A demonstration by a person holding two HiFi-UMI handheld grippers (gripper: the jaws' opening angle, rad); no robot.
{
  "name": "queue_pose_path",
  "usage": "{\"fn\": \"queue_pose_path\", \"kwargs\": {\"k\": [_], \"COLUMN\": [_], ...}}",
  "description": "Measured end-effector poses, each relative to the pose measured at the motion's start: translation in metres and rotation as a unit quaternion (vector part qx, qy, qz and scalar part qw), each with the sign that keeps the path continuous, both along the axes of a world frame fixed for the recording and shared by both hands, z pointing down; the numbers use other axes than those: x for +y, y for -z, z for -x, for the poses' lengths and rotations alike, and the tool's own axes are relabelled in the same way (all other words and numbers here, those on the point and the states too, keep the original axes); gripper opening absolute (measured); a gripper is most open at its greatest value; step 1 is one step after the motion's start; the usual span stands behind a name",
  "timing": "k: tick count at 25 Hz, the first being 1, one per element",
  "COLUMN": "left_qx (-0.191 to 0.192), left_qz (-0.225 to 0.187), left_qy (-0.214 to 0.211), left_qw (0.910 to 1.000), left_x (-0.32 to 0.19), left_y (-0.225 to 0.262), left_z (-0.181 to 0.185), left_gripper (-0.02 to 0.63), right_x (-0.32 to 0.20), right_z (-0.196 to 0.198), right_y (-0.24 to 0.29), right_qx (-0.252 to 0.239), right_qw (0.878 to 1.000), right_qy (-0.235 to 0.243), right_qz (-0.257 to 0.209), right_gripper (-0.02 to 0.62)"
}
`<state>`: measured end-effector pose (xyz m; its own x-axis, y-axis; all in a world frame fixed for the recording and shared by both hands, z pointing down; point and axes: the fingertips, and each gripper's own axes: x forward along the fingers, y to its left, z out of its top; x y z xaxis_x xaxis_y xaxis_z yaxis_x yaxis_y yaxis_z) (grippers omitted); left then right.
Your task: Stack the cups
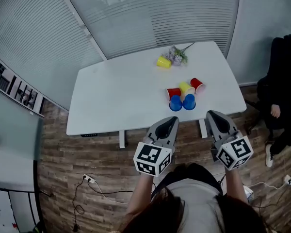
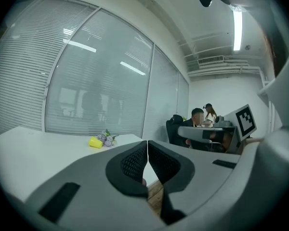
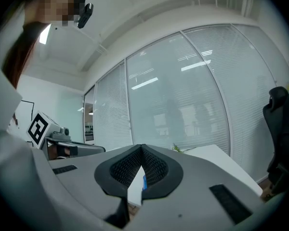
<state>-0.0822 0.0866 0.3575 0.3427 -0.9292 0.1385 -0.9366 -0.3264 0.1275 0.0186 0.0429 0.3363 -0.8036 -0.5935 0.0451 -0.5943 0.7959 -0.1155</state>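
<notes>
Several cups lie in a cluster on the white table (image 1: 116, 96): a red cup (image 1: 173, 93), a yellow cup (image 1: 185, 88), a second red cup (image 1: 197, 85) and two blue cups (image 1: 175, 103) (image 1: 189, 102). Another yellow cup (image 1: 163, 62) (image 2: 96, 142) lies apart, beside the flowers. My left gripper (image 1: 171, 121) (image 2: 147, 142) hovers off the table's near edge, shut and holding nothing. My right gripper (image 1: 213, 113) (image 3: 141, 147) is beside it, also shut and holding nothing. In the right gripper view a sliver of a blue cup (image 3: 144, 182) shows below the closed jaws.
A small bunch of flowers (image 1: 176, 55) (image 2: 107, 138) lies at the table's far side. A person in black (image 1: 281, 101) sits on a chair right of the table. Glass walls with blinds stand behind it. Cables and a socket (image 1: 88, 179) lie on the wooden floor.
</notes>
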Motion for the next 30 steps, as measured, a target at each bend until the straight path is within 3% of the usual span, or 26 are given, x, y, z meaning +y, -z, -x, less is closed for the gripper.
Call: {"fn": "queue_pose_path", "kwargs": {"k": [14, 25, 30], "left_qx": [0.014, 0.013, 0.016], "left_qz": [0.020, 0.042, 0.060], "left_qy": [0.014, 0.034, 0.043], "left_qw": [0.9996, 0.9985, 0.9971], "left_x": [-0.066, -0.124, -0.142], "left_y": [-0.020, -0.034, -0.046], "left_z": [0.020, 0.035, 0.040], "left_gripper": [0.023, 0.023, 0.023], "right_x": [-0.084, -0.154, -0.183], "right_z": [0.007, 0.024, 0.032], "right_y": [-0.029, -0.056, -0.074], "right_qx": [0.052, 0.103, 0.132], "right_qw": [0.998, 0.991, 0.983], "right_qy": [-0.017, 0.019, 0.046], "right_qz": [0.043, 0.083, 0.116], "right_gripper": [0.028, 0.034, 0.067]}}
